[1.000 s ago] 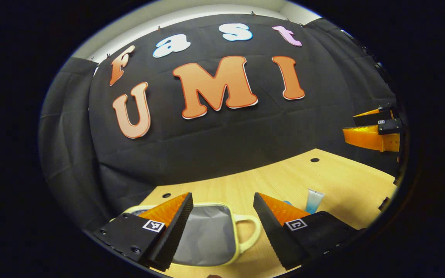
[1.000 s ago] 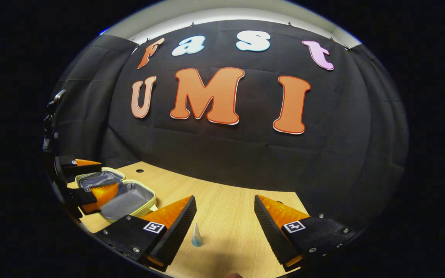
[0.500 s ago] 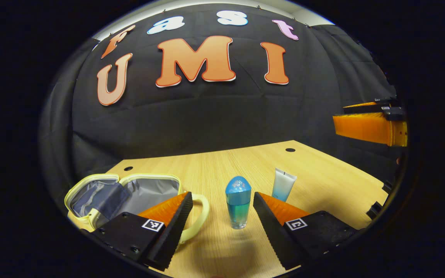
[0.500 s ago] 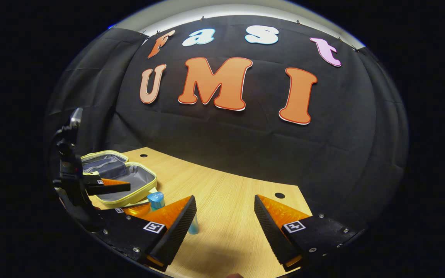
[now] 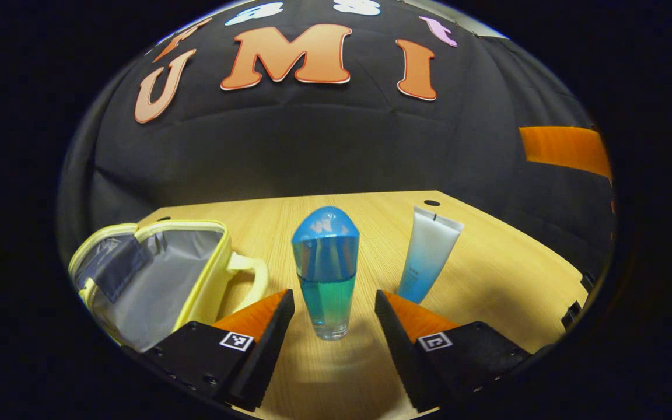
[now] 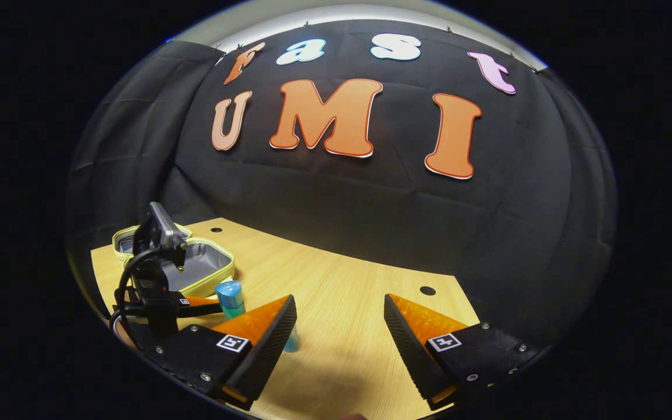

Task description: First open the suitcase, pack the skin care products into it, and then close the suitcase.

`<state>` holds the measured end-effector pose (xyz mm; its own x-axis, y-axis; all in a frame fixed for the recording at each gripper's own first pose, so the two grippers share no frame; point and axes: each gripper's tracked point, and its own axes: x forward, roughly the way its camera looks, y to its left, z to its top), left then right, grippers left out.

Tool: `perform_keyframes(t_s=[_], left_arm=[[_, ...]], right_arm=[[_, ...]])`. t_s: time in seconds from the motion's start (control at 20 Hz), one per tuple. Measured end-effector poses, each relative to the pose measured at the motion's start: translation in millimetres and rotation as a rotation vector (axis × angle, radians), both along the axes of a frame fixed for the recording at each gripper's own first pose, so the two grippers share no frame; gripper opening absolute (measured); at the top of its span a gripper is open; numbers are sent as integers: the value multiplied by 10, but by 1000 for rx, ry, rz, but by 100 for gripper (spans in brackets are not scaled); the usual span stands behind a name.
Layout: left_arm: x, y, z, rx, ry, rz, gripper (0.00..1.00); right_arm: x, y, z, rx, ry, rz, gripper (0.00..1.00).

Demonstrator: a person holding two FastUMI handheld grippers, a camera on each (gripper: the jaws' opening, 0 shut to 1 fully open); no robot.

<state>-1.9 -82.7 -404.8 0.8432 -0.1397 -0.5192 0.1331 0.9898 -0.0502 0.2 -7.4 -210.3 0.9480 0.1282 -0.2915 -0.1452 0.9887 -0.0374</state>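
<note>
The small yellow-rimmed suitcase (image 5: 155,274) lies open on the table, showing its grey lining. A blue bottle (image 5: 325,262) with a rounded cap stands upright between the fingers of my left gripper (image 5: 333,300). That gripper is open, with a gap on each side of the bottle. A pale blue tube (image 5: 427,254) lies just right of the bottle. In the right gripper view the left gripper (image 6: 210,303) reaches the bottle (image 6: 231,297) beside the suitcase (image 6: 210,271). My right gripper (image 6: 339,326) hangs open over bare table, and the tube's end (image 6: 292,345) peeks past its left finger.
The wooden table (image 5: 499,274) has small round holes near its far edge (image 5: 431,203). The black cloth wall stands close behind it. A finger of the right gripper (image 5: 566,151) hangs in the air at the far right of the left gripper view.
My left gripper has swung right from above the suitcase and moved forward and down, so the bottle now stands between its fingers. The right gripper has barely moved.
</note>
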Motion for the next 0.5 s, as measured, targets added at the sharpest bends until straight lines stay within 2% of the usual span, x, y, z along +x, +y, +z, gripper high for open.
perform_keyframes(t_s=[0.1,0.2,0.3,0.5], left_arm=[[73,-25,-94,-17,25,0,82],[150,-23,-39,-8,-9,-14,78],[132,17,-46,4,2,-14,49],[67,98,96,3,12,-11,45]], right_arm=[[37,-11,-85,5,12,2,96],[50,20,-180,26,26,15,96],[65,70,-303,38,47,23,96],[-64,218,-600,84,128,46,96]])
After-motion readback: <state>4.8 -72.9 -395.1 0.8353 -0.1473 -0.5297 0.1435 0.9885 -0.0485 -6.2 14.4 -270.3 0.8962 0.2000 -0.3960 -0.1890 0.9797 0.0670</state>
